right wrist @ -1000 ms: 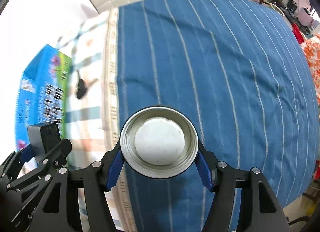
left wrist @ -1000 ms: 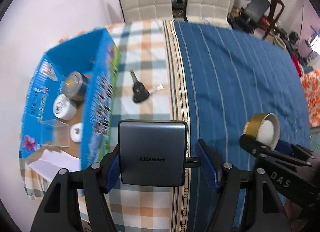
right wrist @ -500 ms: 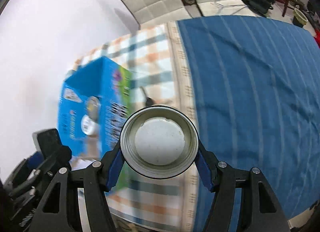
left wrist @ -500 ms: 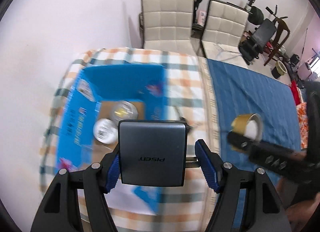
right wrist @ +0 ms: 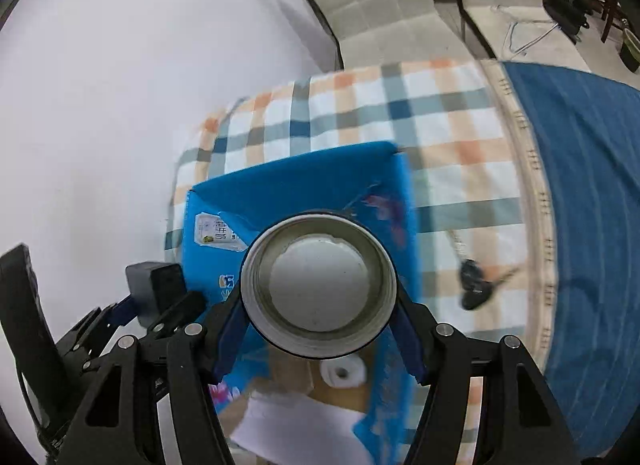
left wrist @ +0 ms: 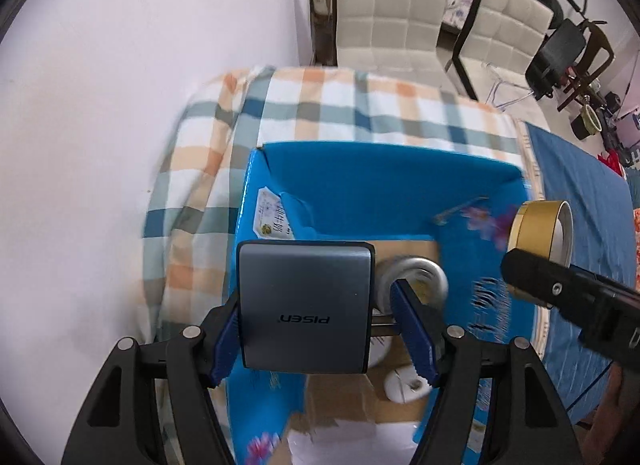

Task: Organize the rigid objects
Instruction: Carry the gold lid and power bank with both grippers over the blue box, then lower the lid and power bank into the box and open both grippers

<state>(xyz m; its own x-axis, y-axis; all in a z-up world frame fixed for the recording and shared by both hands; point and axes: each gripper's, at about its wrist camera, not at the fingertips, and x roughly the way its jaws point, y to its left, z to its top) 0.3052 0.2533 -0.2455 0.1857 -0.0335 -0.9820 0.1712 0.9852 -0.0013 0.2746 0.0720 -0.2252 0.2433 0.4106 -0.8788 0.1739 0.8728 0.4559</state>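
Note:
My left gripper [left wrist: 320,329] holds a grey PISEN charger block [left wrist: 304,305] over the open blue cardboard box [left wrist: 380,181]; the block rests against the left finger with a gap to the right finger. My right gripper [right wrist: 318,329] is shut on a gold-sided round tin [right wrist: 318,285], held above the same box [right wrist: 288,181]; it also shows in the left wrist view [left wrist: 540,233]. Inside the box lie a metal tin [left wrist: 416,273] and white round pieces [left wrist: 404,385]. A black key [right wrist: 476,289] lies on the checked cloth [right wrist: 440,117] right of the box.
A white wall is close on the left. Two cream padded chairs [left wrist: 400,9] stand beyond the table's far end. A blue striped cloth [right wrist: 592,185] covers the table's right part. White paper [right wrist: 296,425] lies at the box's near end.
Both grippers have swung left from over the blue striped cloth to above the blue box, each still carrying its object. The key is now off to the right.

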